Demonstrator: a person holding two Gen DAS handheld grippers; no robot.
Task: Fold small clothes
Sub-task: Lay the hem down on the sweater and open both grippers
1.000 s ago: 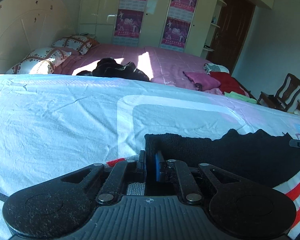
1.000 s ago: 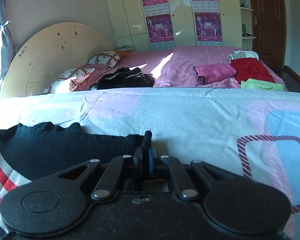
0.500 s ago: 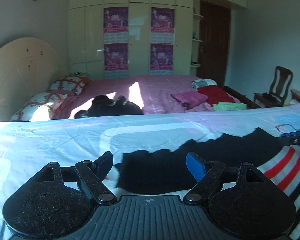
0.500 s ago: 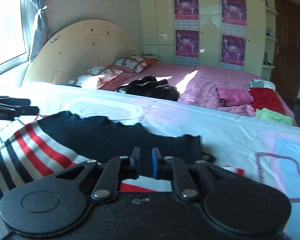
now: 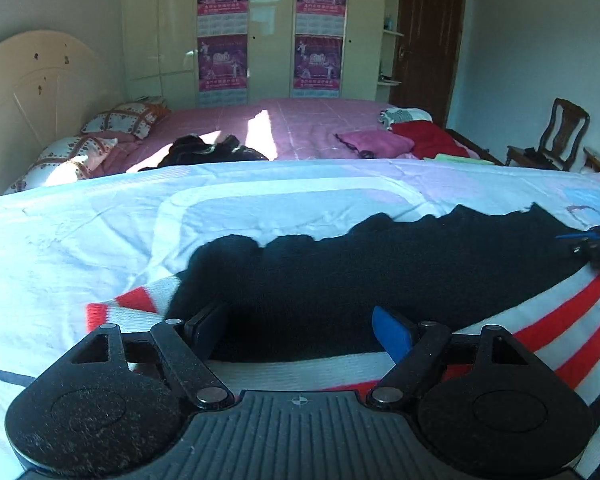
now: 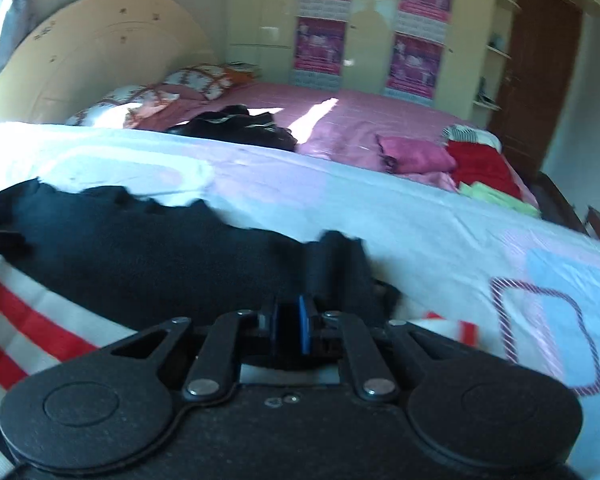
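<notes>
Closest in, the left gripper (image 5: 300,332) hangs with its jaws spread wide, nothing between them, just above the near edge of the striped sweater (image 5: 380,272). The right gripper (image 6: 290,328) has its jaws almost together with a narrow gap showing; whether any knit is caught in that gap I cannot tell (the picture is smeared there). The sweater lies flat on the pale patterned sheet (image 5: 100,240), its dark band across the middle, red and white stripes toward the grippers.

To fold well from here, I'd say each gripper should take a corner of the near edge, pinch through both layers, then lift and carry together so the fold line runs straight. The ragged far hem of the dark band looks likely to bunch, so smooth it flat.

Farther back, a pink bed (image 5: 308,128) holds a dark heap of clothes (image 5: 212,152) and folded pink and red pieces.
</notes>
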